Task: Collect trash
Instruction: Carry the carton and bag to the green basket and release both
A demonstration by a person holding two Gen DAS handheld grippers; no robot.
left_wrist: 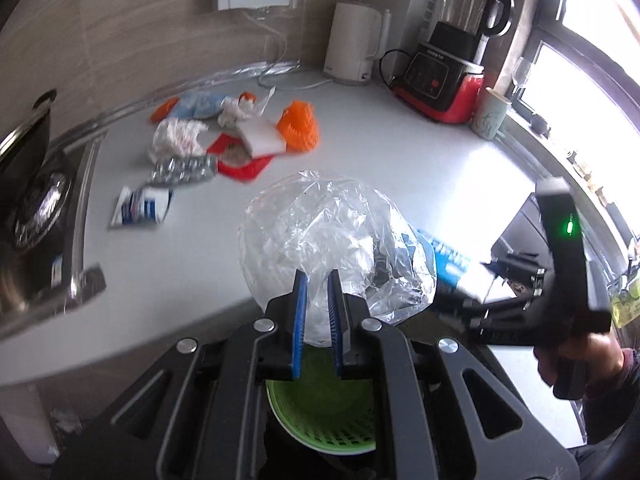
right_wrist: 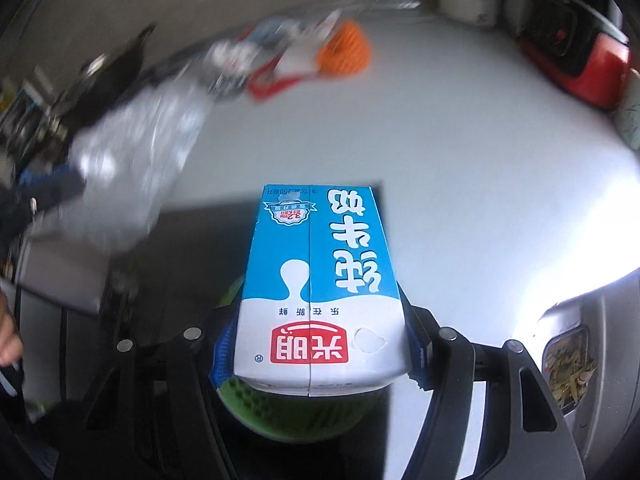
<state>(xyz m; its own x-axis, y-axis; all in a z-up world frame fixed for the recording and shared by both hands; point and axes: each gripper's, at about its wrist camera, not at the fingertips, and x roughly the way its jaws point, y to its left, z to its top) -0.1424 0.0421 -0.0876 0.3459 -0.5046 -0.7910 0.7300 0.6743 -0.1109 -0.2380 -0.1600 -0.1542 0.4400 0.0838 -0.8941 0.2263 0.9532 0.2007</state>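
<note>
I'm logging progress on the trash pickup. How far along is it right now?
Nothing shows in the green basket yet. In hand: the left gripper pinches clear plastic wrap, and the right gripper clamps a milk carton, both above the basket. Left: the wrapper pile on the counter.

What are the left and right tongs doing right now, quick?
Left tongs: closed on the clear plastic bag, above the green basket.
Right tongs: closed on the blue-and-white milk carton.
</note>
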